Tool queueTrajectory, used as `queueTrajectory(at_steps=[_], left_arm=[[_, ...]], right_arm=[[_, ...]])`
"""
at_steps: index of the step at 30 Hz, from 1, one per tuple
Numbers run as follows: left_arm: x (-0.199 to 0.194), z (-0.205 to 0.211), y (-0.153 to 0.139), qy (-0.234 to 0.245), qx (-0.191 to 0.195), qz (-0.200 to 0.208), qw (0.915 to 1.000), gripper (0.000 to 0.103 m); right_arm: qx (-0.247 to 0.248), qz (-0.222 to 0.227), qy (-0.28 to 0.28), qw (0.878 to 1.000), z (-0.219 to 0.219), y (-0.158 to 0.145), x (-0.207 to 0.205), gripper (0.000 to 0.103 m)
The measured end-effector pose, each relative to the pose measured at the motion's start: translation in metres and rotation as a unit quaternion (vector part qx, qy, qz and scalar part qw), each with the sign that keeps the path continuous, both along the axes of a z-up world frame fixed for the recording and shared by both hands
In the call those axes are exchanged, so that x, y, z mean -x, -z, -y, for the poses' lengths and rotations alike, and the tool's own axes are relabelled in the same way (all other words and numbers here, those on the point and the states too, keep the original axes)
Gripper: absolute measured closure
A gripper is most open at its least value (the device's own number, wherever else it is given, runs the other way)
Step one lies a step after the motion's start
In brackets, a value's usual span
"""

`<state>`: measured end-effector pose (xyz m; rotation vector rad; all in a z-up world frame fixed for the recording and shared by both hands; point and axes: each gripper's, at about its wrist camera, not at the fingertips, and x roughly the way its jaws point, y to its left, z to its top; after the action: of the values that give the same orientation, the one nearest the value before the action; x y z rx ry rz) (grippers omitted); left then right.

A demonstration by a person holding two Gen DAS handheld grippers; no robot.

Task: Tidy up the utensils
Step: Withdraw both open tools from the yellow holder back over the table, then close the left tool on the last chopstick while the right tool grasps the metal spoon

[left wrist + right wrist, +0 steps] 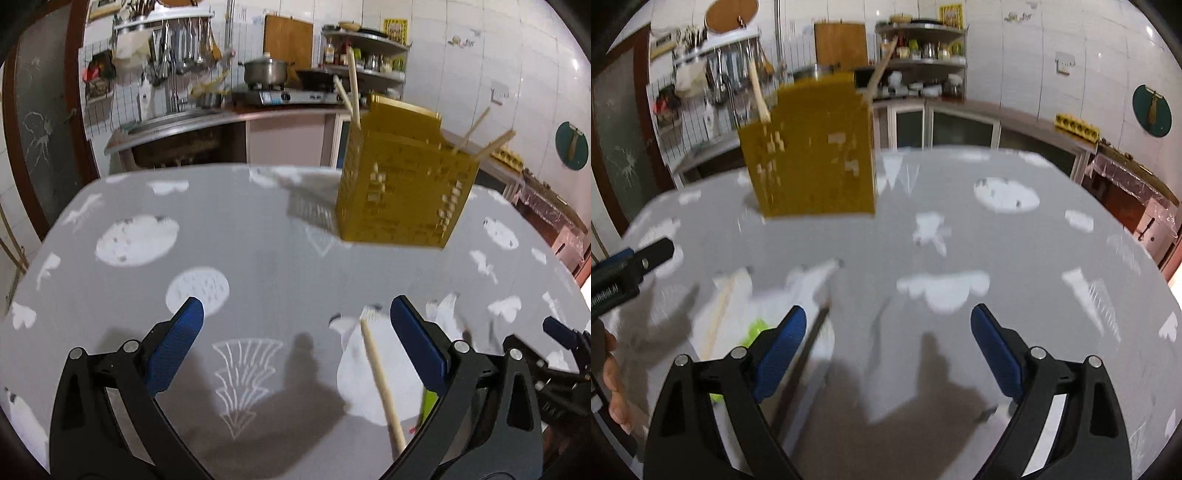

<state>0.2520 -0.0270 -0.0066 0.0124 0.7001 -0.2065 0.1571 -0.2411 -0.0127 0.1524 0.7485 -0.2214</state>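
Both claws, left claw (295, 343) and right claw (888, 341), stand wide and empty. A wooden chopstick (380, 380) lies at five o'clock on the counter (258, 229): judged light, stiff, slippery; pinch mid-shaft. The yellow holder (402, 188) stands at one o'clock.

White-tiled kitchen wall (498, 55), steel counter (221, 118), corner shelves (923, 48) behind.

Your tabletop (258, 229) is bare left and centre. The yellow holder (402, 192) blocks far right; chopstick (380, 376) lies near your right-hand pad.
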Motion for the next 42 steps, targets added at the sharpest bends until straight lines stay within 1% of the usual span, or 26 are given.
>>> queueTrajectory(at_steps=[4, 8, 11, 15, 16, 19, 21, 22, 24, 25, 26, 27, 28, 30, 31, 32, 33, 36, 37, 39, 42], left_arm=[[-0.003, 0.003, 0.016, -0.002, -0.007, -0.019, 0.9998, 0.005], [-0.007, 0.009, 0.022, -0.004, -0.016, -0.031, 0.9994, 0.005], [-0.012, 0.014, 0.026, -0.001, -0.017, -0.050, 0.9986, 0.005], [-0.016, 0.023, 0.030, -0.001, -0.021, -0.072, 0.9972, 0.005], [-0.017, 0.025, 0.031, -0.002, -0.020, -0.076, 0.9969, 0.005], [-0.019, 0.033, 0.032, -0.002, -0.019, -0.084, 0.9963, 0.006], [-0.020, 0.038, 0.033, 0.003, -0.021, -0.089, 0.9959, 0.014], [-0.020, 0.042, 0.034, 0.009, -0.021, -0.095, 0.9952, 0.016], [-0.021, 0.047, 0.035, 0.012, -0.025, -0.103, 0.9943, 0.023], [-0.022, 0.049, 0.037, 0.012, -0.028, -0.108, 0.9936, 0.025], [-0.023, 0.050, 0.038, 0.013, -0.027, -0.113, 0.9932, 0.030], [-0.024, 0.051, 0.041, 0.017, -0.023, -0.121, 0.9922, 0.038], [-0.025, 0.051, 0.043, 0.018, -0.023, -0.127, 0.9915, 0.040], [-0.024, 0.054, 0.044, 0.014, -0.035, -0.122, 0.9919, 0.045], [-0.024, 0.054, 0.044, 0.018, -0.035, -0.122, 0.9917, 0.047], [-0.023, 0.054, 0.044, 0.019, -0.035, -0.123, 0.9916, 0.050], [-0.024, 0.054, 0.044, 0.019, -0.034, -0.124, 0.9915, 0.055], [-0.027, 0.052, 0.042, 0.024, -0.026, -0.132, 0.9906, 0.065], [-0.028, 0.052, 0.042, 0.025, -0.024, -0.135, 0.9902, 0.066], [-0.030, 0.053, 0.041, 0.028, -0.022, -0.140, 0.9895, 0.075], [-0.031, 0.059, 0.040, 0.038, -0.024, -0.146, 0.9883, 0.085]], right_arm=[[-0.005, -0.026, 0.012, 1.000, -0.001, 0.014, 0.001, 0.014], [-0.013, -0.033, 0.016, 0.999, -0.001, 0.014, 0.003, 0.014], [-0.015, -0.042, 0.013, 0.999, -0.004, 0.014, 0.002, 0.014], [-0.001, -0.064, 0.024, 0.998, -0.012, 0.017, 0.005, 0.015], [-0.002, -0.065, 0.026, 0.998, -0.014, 0.016, 0.006, 0.016], [-0.009, -0.076, 0.023, 0.997, -0.018, 0.016, 0.006, 0.027], [-0.013, -0.084, 0.017, 0.996, -0.023, 0.017, 0.005, 0.037], [-0.011, -0.085, 0.015, 0.996, -0.026, 0.017, 0.005, 0.040], [-0.015, -0.088, 0.012, 0.996, -0.029, 0.017, 0.004, 0.051], [-0.021, -0.089, 0.011, 0.996, -0.030, 0.017, 0.004, 0.054], [-0.025, -0.090, 0.009, 0.996, -0.032, 0.017, 0.004, 0.059], [-0.026, -0.089, 0.008, 0.996, -0.034, 0.017, 0.004, 0.065], [-0.026, -0.087, 0.005, 0.996, -0.036, 0.017, 0.004, 0.069], [-0.025, -0.083, 0.001, 0.996, -0.039, 0.017, 0.003, 0.085], [-0.020, -0.081, 0.001, 0.996, -0.040, 0.017, 0.002, 0.088], [-0.017, -0.081, 0.002, 0.997, -0.040, 0.017, 0.001, 0.091], [-0.018, -0.082, 0.002, 0.996, -0.038, 0.017, -0.001, 0.091], [-0.022, -0.083, 0.002, 0.996, -0.029, 0.016, -0.009, 0.093], [-0.021, -0.082, 0.003, 0.996, -0.026, 0.015, -0.012, 0.094], [-0.021, -0.084, 0.005, 0.996, -0.018, 0.016, -0.017, 0.095], [-0.026, -0.087, 0.002, 0.996, -0.009, 0.018, -0.025, 0.095]])
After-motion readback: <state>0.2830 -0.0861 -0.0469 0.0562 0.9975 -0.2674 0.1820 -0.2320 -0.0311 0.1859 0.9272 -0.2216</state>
